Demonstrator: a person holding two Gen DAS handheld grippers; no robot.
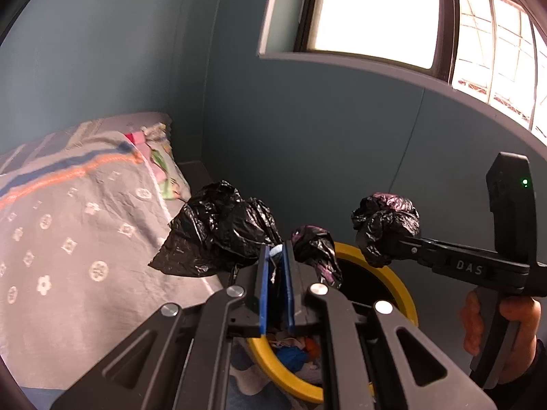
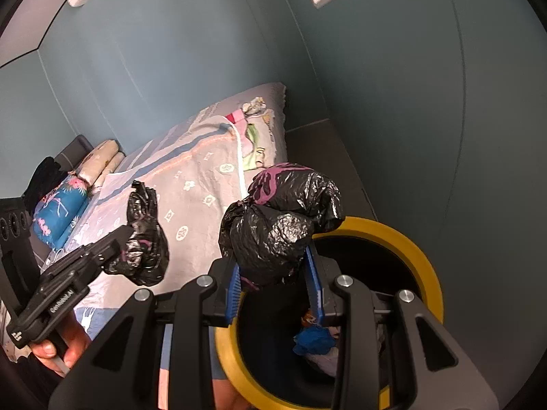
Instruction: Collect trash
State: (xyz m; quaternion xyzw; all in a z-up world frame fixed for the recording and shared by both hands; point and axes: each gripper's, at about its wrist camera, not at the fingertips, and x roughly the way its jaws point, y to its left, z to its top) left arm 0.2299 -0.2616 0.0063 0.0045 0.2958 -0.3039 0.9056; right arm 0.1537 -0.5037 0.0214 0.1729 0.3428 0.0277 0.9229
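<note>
A yellow-rimmed bin (image 1: 407, 294) (image 2: 424, 259) stands by the bed with a black liner and trash inside, including a blue wad (image 2: 314, 340). My left gripper (image 1: 277, 256) is shut on a bunched edge of the black trash bag (image 1: 218, 229), held above the bin's left side. My right gripper (image 2: 277, 270) is shut on another bunch of the same black bag (image 2: 283, 225) over the bin's rim. In the left wrist view the right gripper (image 1: 396, 242) holds its bunch (image 1: 386, 222) to the right. In the right wrist view the left gripper (image 2: 116, 239) holds its bunch (image 2: 147, 249) at the left.
A bed with a grey patterned cover (image 1: 68, 239) (image 2: 191, 184) lies left of the bin. Pillows (image 2: 68, 201) sit at its far end. Blue-grey walls (image 1: 307, 136) close in behind, with a window (image 1: 376, 13) above. A hand (image 1: 495, 328) grips the right tool.
</note>
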